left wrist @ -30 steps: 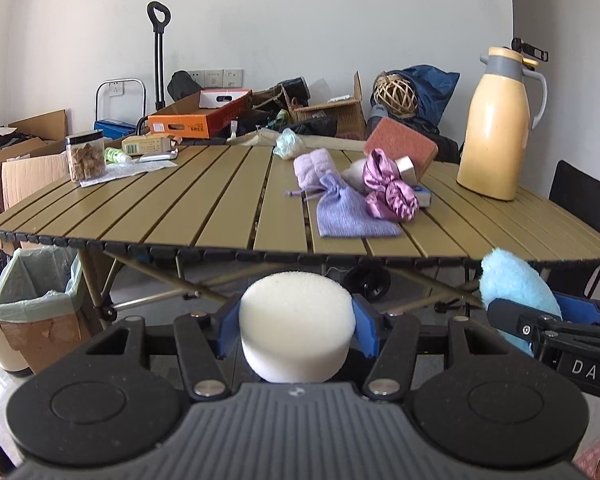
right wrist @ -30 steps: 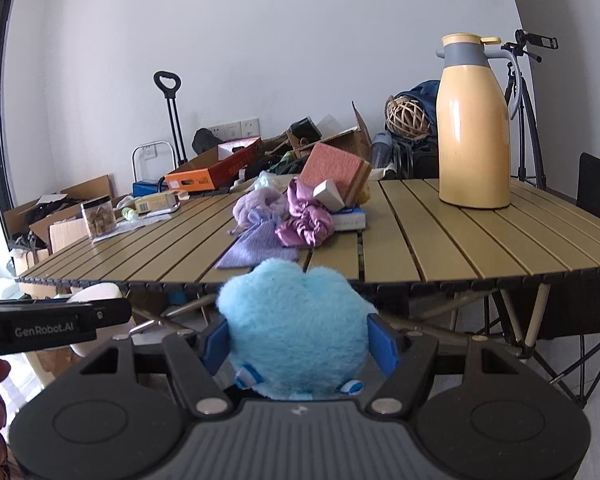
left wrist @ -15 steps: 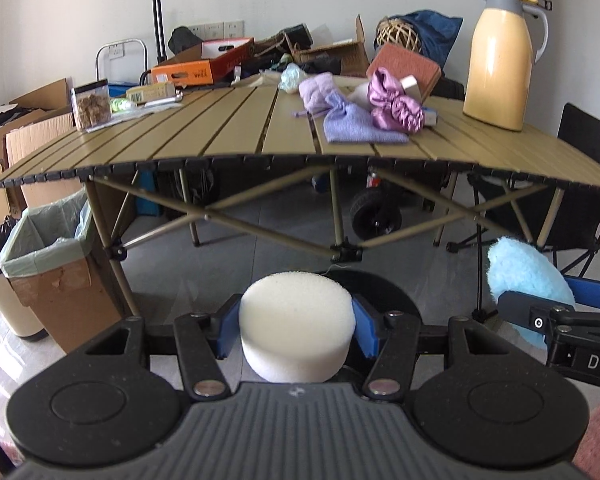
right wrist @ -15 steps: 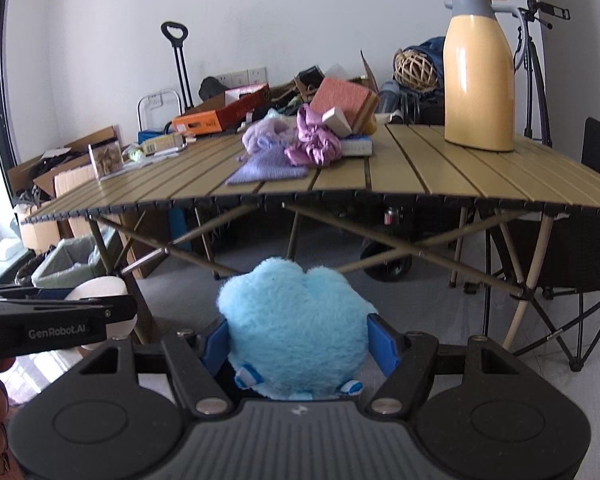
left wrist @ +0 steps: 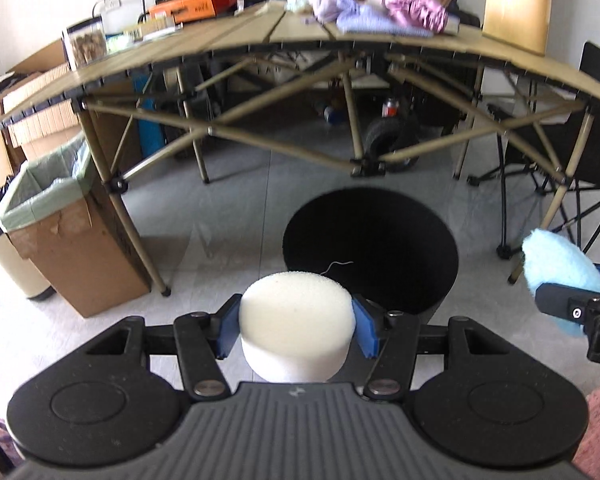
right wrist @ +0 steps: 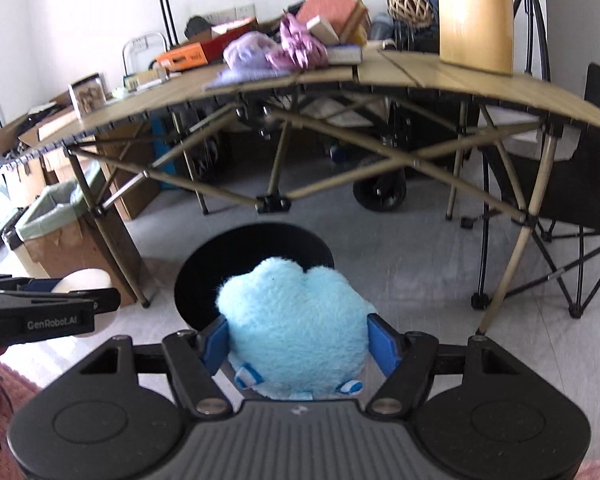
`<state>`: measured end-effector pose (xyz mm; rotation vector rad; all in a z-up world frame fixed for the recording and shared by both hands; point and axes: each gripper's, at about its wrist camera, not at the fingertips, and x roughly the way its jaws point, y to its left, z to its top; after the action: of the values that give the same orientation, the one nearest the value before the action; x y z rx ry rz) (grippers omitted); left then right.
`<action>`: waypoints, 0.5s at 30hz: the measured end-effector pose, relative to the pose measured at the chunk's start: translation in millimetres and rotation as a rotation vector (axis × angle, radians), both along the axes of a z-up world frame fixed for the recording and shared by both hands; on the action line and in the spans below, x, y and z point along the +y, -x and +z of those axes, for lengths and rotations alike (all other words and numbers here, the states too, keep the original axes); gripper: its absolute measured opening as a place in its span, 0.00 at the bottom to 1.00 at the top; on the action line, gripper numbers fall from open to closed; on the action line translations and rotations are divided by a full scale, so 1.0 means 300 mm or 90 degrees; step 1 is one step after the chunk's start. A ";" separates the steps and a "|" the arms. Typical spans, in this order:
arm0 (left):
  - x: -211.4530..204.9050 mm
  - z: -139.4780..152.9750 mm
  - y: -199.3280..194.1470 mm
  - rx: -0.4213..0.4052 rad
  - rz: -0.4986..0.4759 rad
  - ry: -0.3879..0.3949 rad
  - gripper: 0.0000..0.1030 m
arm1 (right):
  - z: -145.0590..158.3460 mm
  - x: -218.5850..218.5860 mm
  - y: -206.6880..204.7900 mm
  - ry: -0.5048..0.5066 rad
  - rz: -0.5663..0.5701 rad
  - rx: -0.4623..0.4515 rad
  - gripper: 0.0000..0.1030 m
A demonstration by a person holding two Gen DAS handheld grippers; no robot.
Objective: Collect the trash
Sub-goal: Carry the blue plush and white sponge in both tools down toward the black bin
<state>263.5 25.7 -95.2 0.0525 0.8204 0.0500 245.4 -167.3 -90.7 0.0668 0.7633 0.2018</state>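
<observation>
This looks like a spare room in a home or small office, used for storage. Ahead of the tongs stands a folding camping table [left wrist: 236, 46] heaped with cloths [right wrist: 274, 50], a flask [right wrist: 476, 20] and boxes. Beyond it, a white wall with power sockets is lined with cardboard boxes and a hand trolley [right wrist: 162, 4]. Left of the tongs sits a lined cardboard bin [left wrist: 66, 236]; to the right, a folding chair [right wrist: 588, 176]. The floor is grey tile.

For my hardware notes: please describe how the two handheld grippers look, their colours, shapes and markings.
The left gripper and the right gripper look alike: black linkage arms, silver pivot screws, blue finger pads, a ribbed grey body between two round black discs. White "GenRobot.AI" lettering marks the left one's side.
</observation>
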 end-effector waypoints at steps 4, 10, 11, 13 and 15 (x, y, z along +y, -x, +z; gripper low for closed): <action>0.009 -0.037 -0.018 0.021 0.005 -0.002 0.56 | -0.032 -0.001 -0.020 0.003 -0.001 0.021 0.68; 0.030 -0.080 -0.056 0.052 0.019 0.001 0.56 | -0.075 0.009 -0.059 0.006 -0.001 0.055 0.67; 0.034 -0.083 -0.062 0.054 0.021 0.003 0.56 | -0.079 0.012 -0.066 0.006 0.001 0.058 0.67; 0.041 -0.092 -0.075 0.060 0.025 0.006 0.56 | -0.087 0.018 -0.079 0.009 0.003 0.064 0.67; 0.046 -0.099 -0.091 0.066 0.027 0.008 0.56 | -0.095 0.023 -0.095 0.013 0.007 0.071 0.67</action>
<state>290.8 39.5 -125.0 0.0260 0.9255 0.0834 273.9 -160.4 -119.4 0.0555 0.8769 0.2019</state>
